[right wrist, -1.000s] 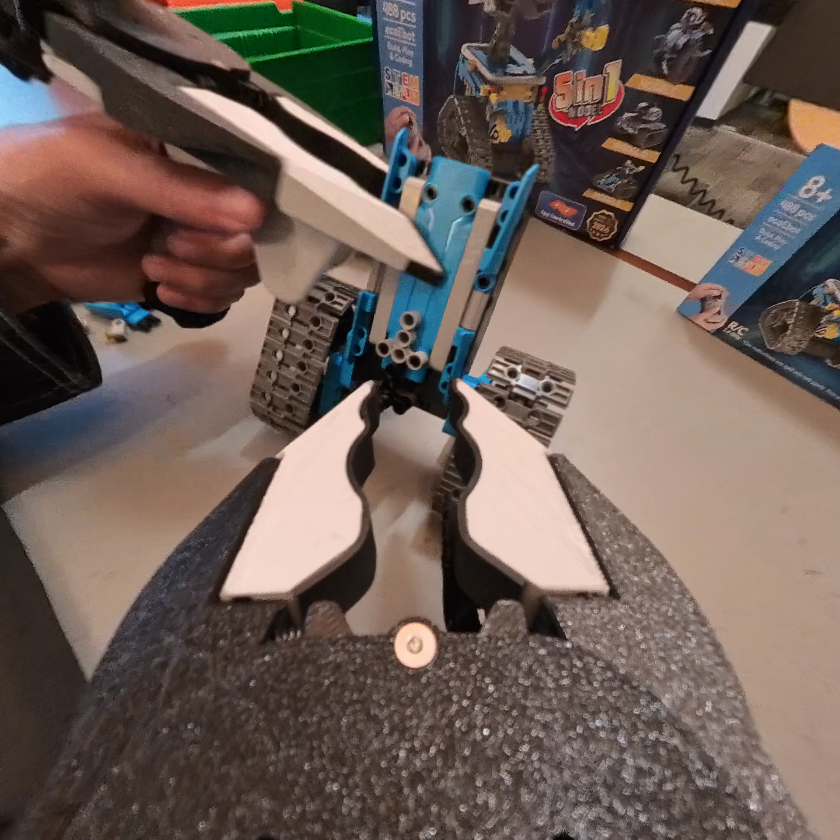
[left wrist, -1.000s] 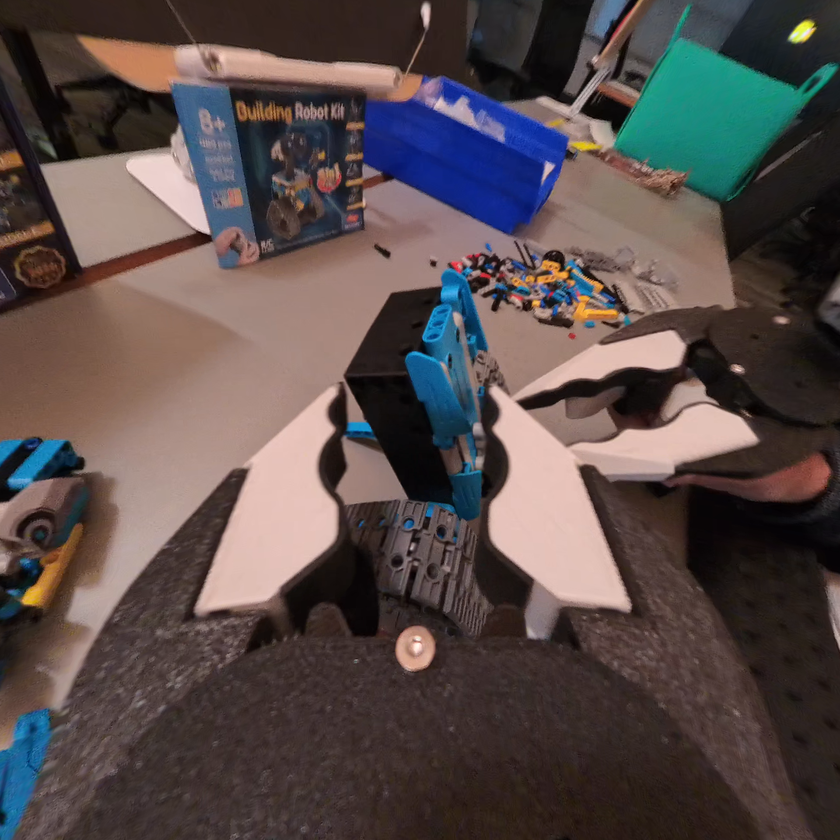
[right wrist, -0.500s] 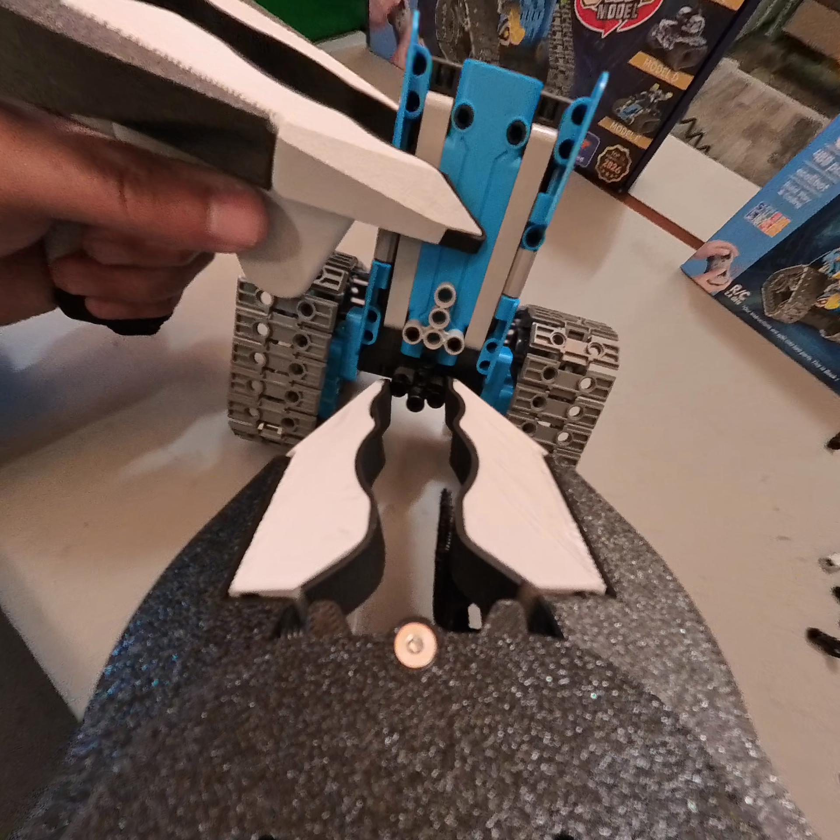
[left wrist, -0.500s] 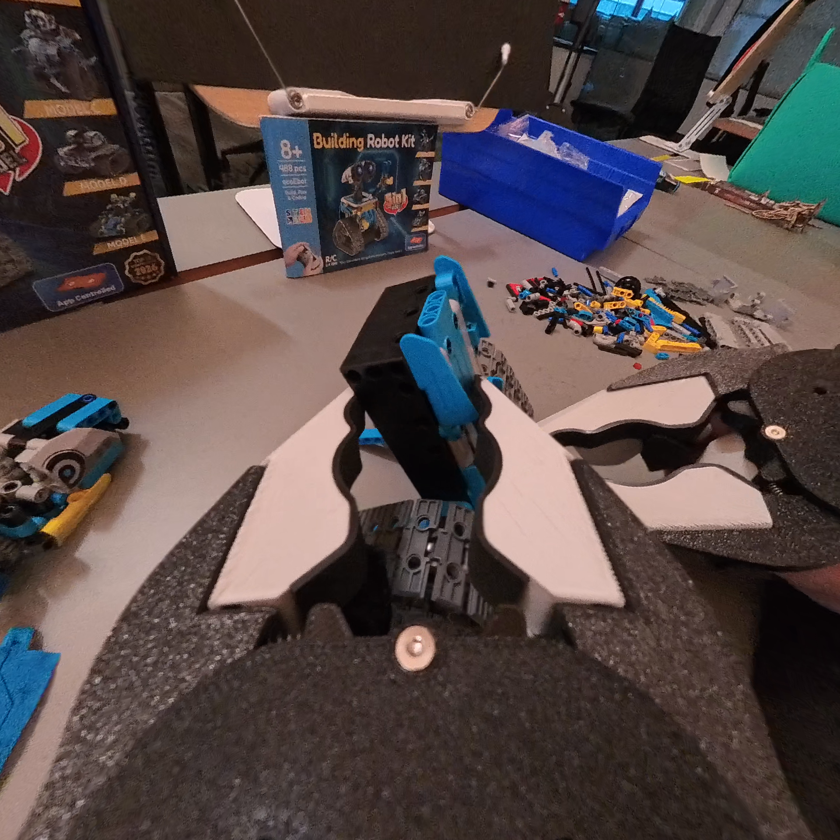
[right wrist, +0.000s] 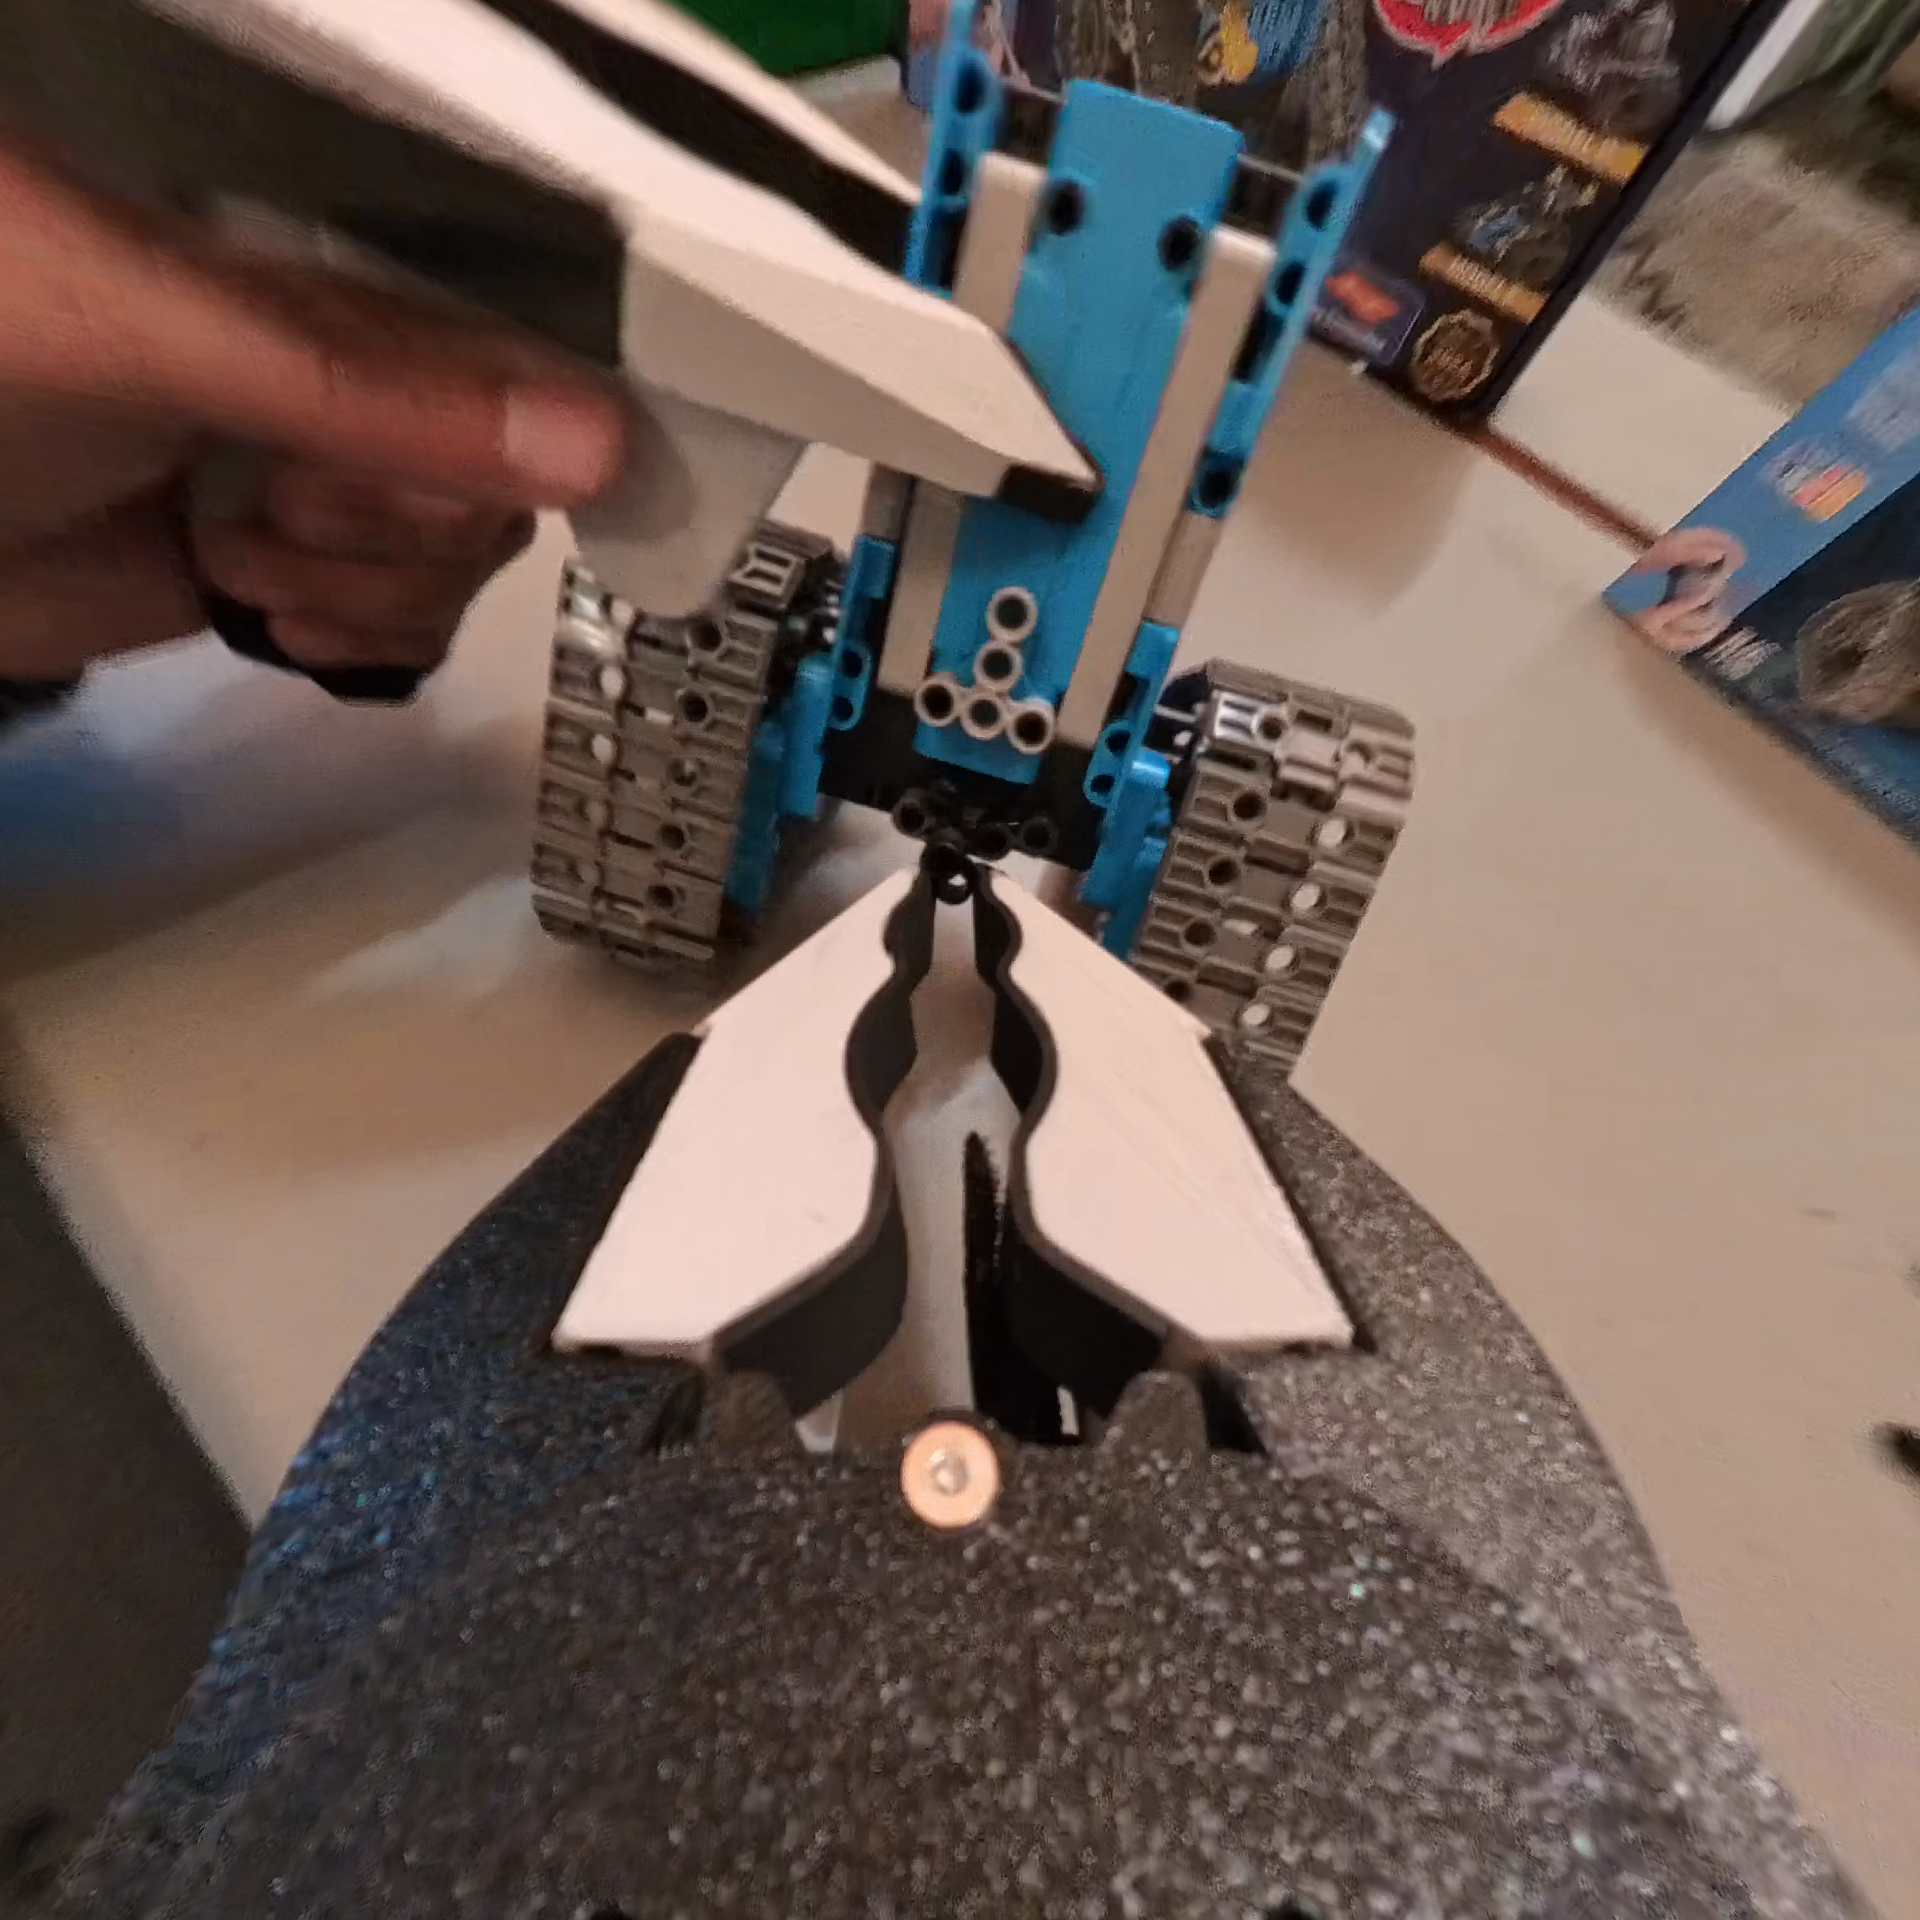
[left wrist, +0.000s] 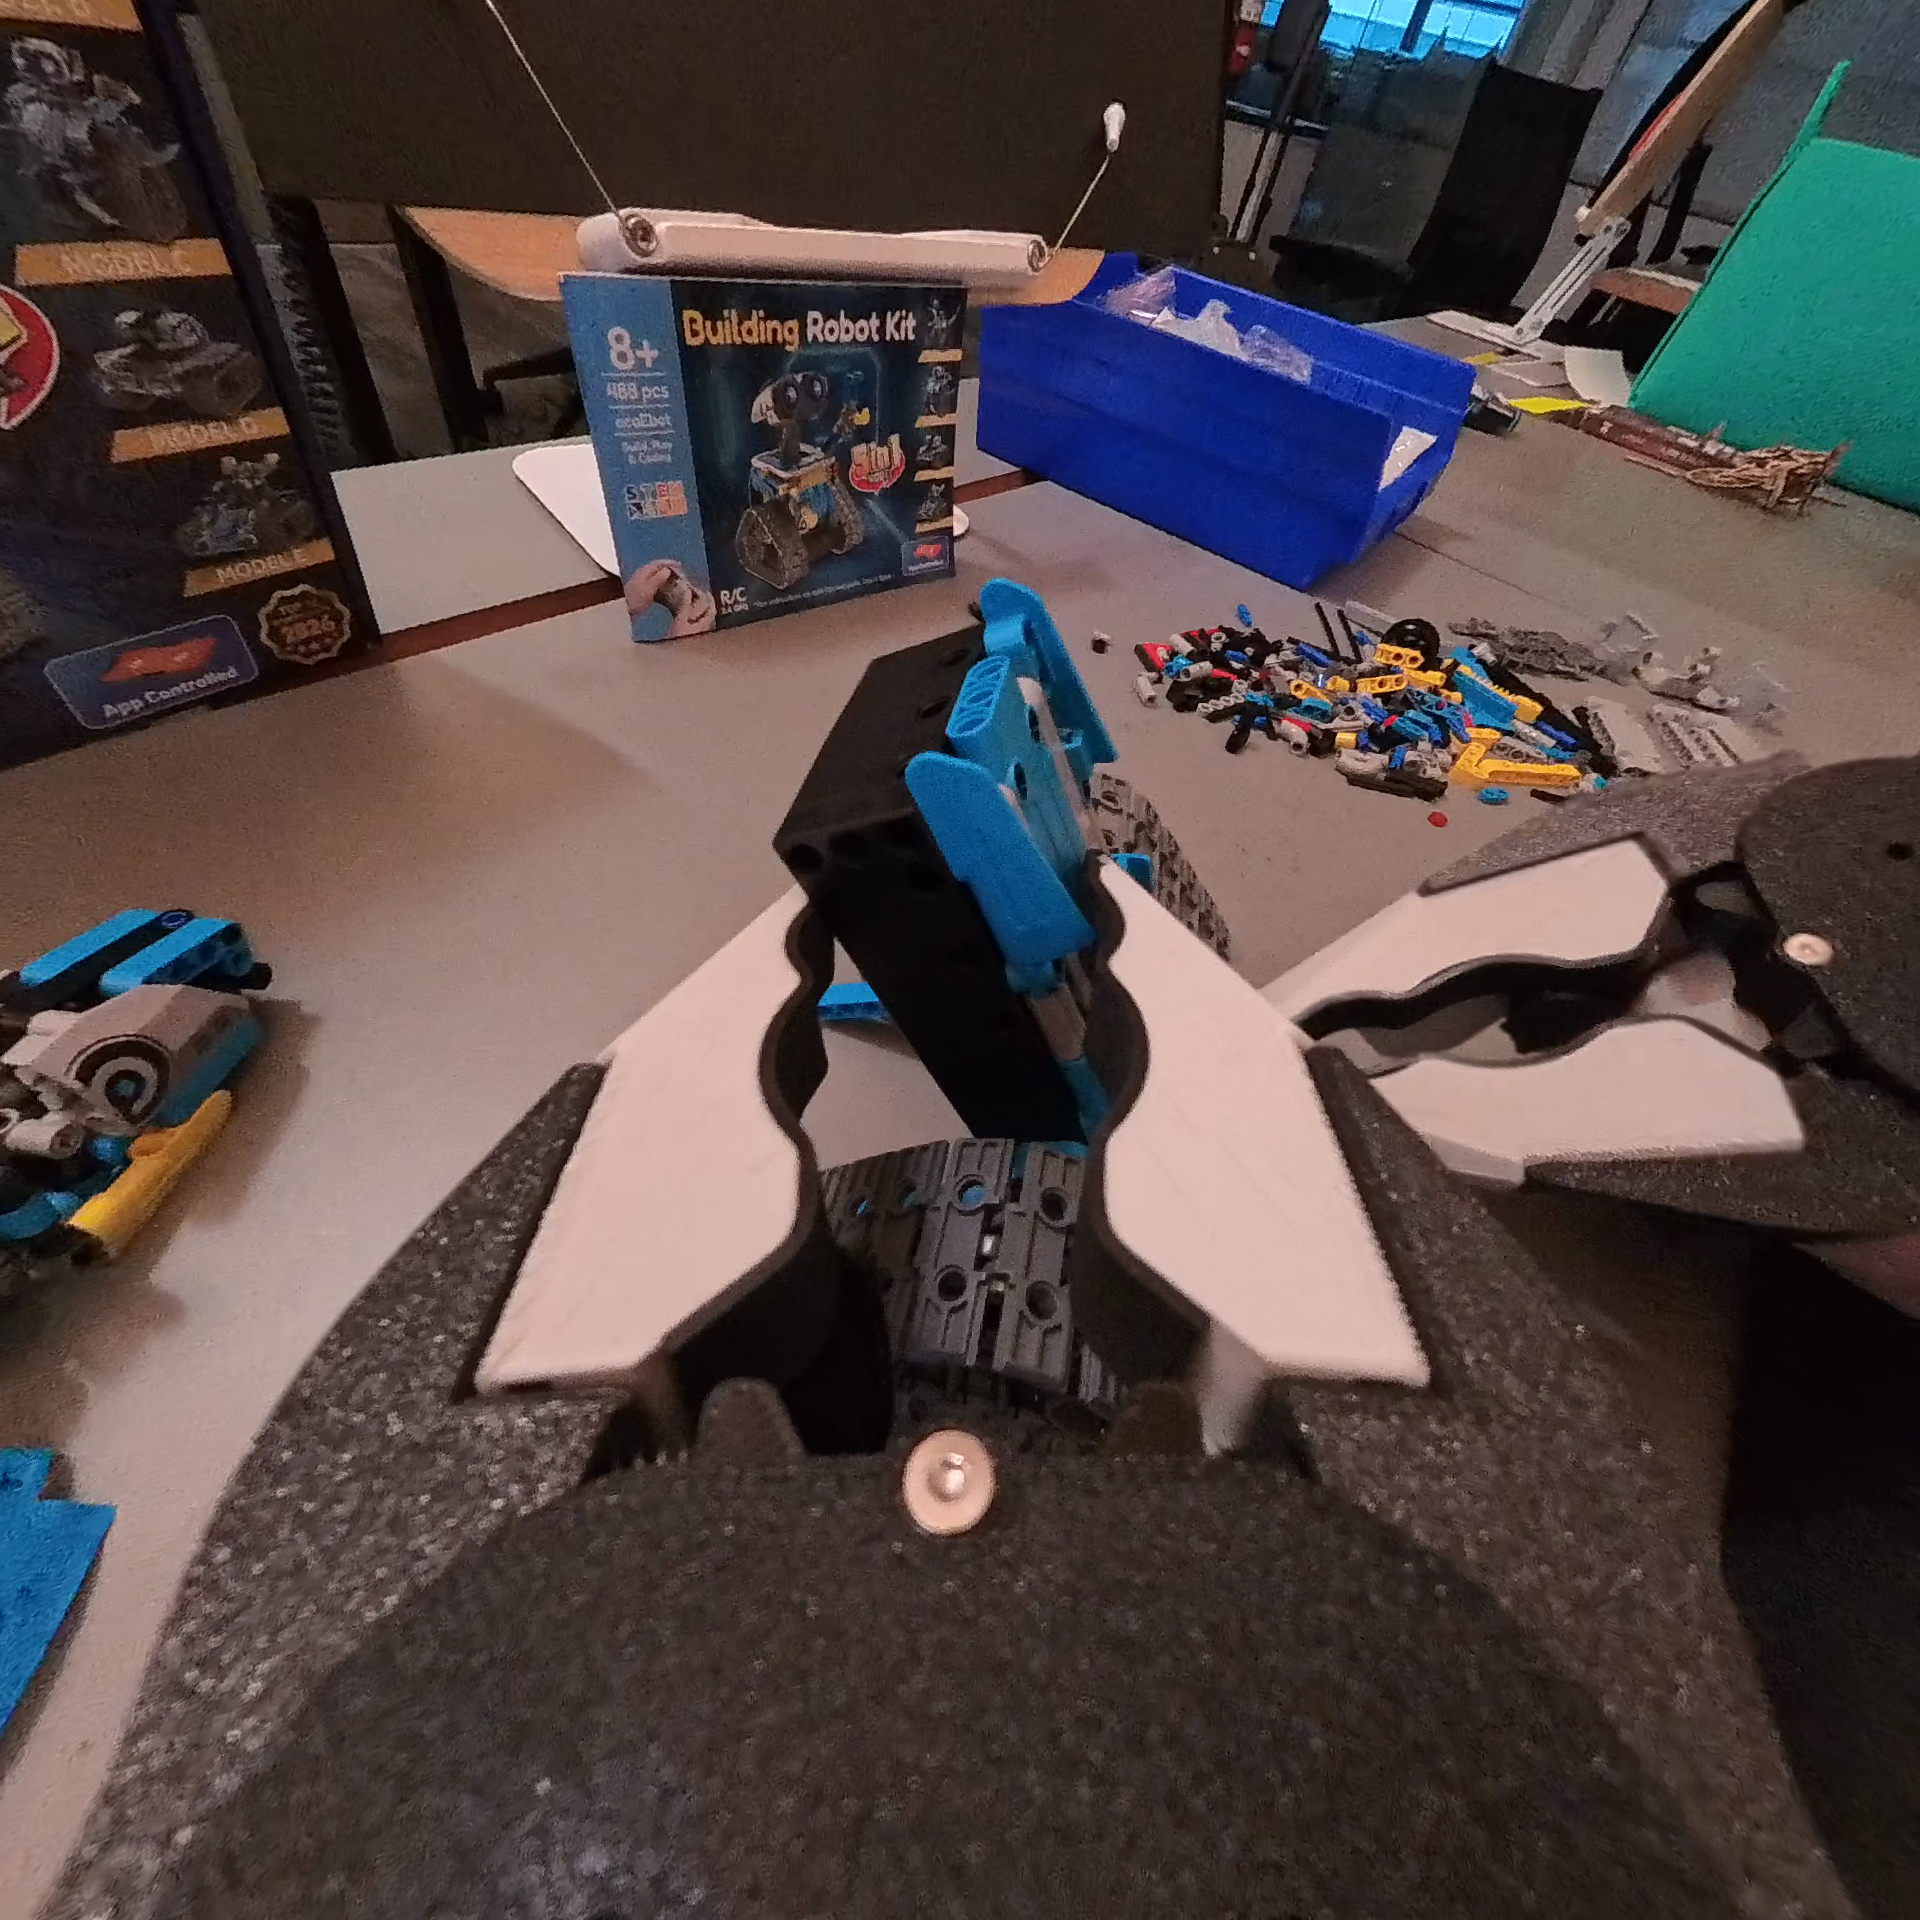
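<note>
A brick robot [left wrist: 914,831] with a black and blue body and grey tracks stands on the grey table [left wrist: 468,852]. My left gripper [left wrist: 951,894] is shut on its upright body from the side. In the right wrist view the robot [right wrist: 1101,343] faces me, and the left gripper [right wrist: 997,343] clamps its upper part, held by a hand [right wrist: 260,499]. My right gripper [right wrist: 951,883] is low at the robot's front. Its fingertips are closed on a small cluster of black pins [right wrist: 971,826] under the blue front plate. It also shows in the left wrist view [left wrist: 1309,1039].
Behind the robot stand a blue kit box [left wrist: 779,447], a blue bin [left wrist: 1216,426] and a large dark box [left wrist: 135,364]. A pile of loose pieces [left wrist: 1382,717] lies at the right. A partly built model [left wrist: 114,1070] lies at the left. The left gripper's tips are roughly 8 centimeters from the right gripper's.
My right gripper has moved in toward the robot's lower front and its fingers have closed on the black pins. My left gripper keeps its hold on the robot body.
</note>
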A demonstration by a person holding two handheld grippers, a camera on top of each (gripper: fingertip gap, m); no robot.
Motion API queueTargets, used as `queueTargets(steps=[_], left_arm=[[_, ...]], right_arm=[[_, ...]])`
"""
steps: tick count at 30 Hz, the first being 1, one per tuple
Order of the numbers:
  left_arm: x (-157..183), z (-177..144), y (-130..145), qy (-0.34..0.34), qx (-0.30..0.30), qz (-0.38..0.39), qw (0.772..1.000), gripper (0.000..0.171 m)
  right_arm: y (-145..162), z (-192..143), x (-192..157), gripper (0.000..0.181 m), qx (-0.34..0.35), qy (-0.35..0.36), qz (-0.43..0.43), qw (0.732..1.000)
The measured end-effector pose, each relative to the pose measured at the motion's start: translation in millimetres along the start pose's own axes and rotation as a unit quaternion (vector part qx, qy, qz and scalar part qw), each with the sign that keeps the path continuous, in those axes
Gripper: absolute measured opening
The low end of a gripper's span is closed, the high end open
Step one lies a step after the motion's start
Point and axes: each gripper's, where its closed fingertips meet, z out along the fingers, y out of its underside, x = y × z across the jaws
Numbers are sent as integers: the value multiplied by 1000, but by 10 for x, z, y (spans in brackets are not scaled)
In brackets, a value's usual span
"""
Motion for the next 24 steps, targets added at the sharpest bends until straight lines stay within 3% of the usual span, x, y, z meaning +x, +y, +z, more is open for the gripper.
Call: queueTargets(steps=[4,10,12,17,24], left_arm=[[-1,3,-1,-1,4,-5,1000,47],[-8,6,-9,1,9,-19,1000,47],[-15,6,-12,-1,10,-22,1000,47],[-19,10,-17,-9,13,-21,1000,47],[-2,20,0,-9,7,-9,1000,47]], right_arm=[[14,7,-31,6,14,-76,129,989],[10,-12,42,21,3,43,-10,999],[-26,4,43,24,5,52,-19,998],[-85,35,67,12,11,36,9,999],[-39,-19,55,8,-1,44,-26,999]])
